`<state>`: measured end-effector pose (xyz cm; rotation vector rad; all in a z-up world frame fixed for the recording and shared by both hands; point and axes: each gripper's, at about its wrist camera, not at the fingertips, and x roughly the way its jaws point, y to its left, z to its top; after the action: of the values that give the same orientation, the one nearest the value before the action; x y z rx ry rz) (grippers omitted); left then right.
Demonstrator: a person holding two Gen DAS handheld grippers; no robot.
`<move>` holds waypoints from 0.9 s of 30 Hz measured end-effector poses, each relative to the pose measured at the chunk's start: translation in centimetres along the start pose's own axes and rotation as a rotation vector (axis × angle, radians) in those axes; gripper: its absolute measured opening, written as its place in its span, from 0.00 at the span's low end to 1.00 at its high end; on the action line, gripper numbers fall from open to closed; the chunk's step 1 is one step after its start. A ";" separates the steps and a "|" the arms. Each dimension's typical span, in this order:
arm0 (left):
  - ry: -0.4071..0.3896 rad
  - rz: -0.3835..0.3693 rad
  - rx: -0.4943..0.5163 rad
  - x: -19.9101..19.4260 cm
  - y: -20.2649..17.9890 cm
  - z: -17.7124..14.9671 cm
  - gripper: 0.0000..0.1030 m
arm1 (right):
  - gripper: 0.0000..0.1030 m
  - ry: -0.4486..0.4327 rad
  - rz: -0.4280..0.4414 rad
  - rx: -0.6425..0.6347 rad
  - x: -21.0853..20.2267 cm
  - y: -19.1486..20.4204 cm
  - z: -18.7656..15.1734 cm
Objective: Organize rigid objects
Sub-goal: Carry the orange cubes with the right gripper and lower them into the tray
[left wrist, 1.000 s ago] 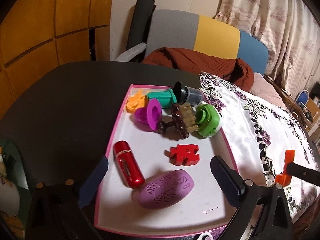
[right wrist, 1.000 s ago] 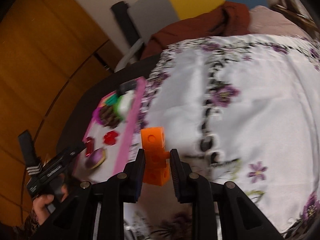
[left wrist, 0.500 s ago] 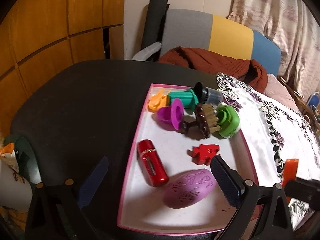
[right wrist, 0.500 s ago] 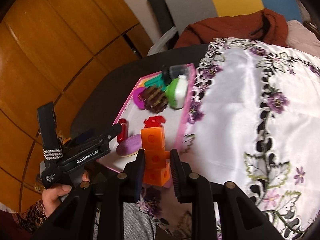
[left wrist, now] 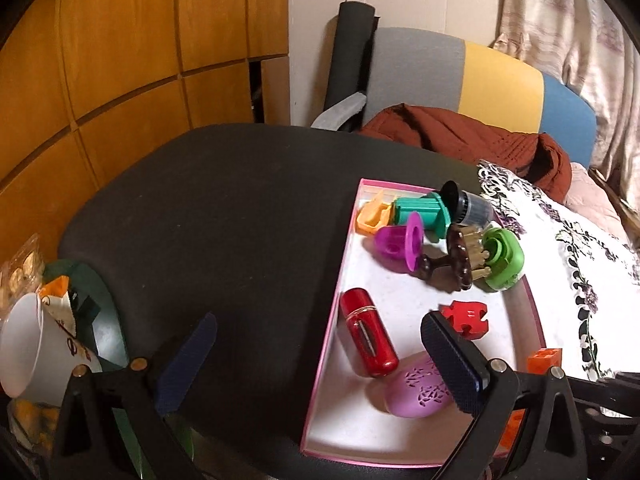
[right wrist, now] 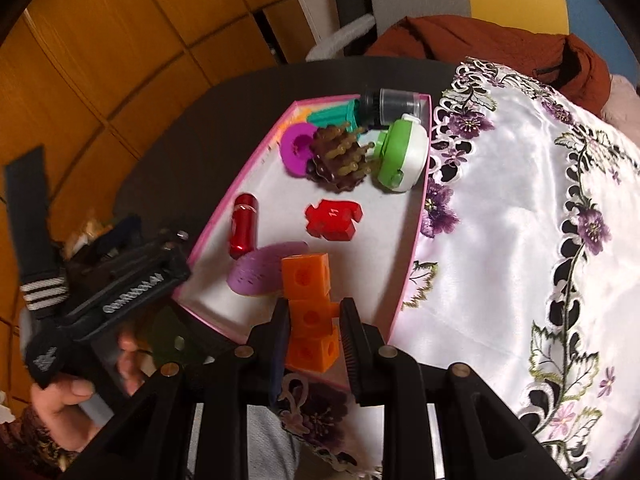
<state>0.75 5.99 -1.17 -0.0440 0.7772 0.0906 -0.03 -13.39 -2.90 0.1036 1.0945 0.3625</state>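
Note:
My right gripper [right wrist: 314, 312] is shut on a stack of orange linked cubes [right wrist: 308, 280], held over the near end of a pink-rimmed white tray [right wrist: 416, 216]. In the left wrist view the orange cubes [left wrist: 543, 360] show at the tray's [left wrist: 320, 368] right edge. The tray holds a red cylinder [left wrist: 368, 338], a purple oval [left wrist: 416, 394], a red puzzle piece [left wrist: 466, 318], a brown brush [left wrist: 458, 258], a green round piece [left wrist: 502, 258] and a magenta cup [left wrist: 396, 242]. My left gripper [left wrist: 316, 350] stands open over the tray's left rim, nothing between its fingers.
The tray lies on a dark round table [left wrist: 224, 216], beside a white floral cloth [right wrist: 520, 216]. A chair with a brown garment [left wrist: 460, 136] stands behind. A white cup and clutter [left wrist: 28, 344] sit at the table's left edge. Wooden panels [left wrist: 120, 40] line the wall.
My right gripper carried the orange cubes from over the floral cloth to over the tray's near end. The left gripper shifted left, so the tray now sits further right in its view.

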 end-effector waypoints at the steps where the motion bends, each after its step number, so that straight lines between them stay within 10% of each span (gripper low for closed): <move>1: 0.002 0.002 -0.002 0.0 0.1 0.0 1.00 | 0.23 0.006 -0.013 -0.005 0.2 0.1 0.1; 27: 0.039 0.035 -0.055 -0.7 0.5 0.0 1.00 | 0.23 0.056 -0.137 -0.031 3.6 -0.8 2.1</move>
<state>0.23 6.44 -0.68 -0.0841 0.8143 0.1445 3.52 -12.69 -5.18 -0.0096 1.1442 0.2604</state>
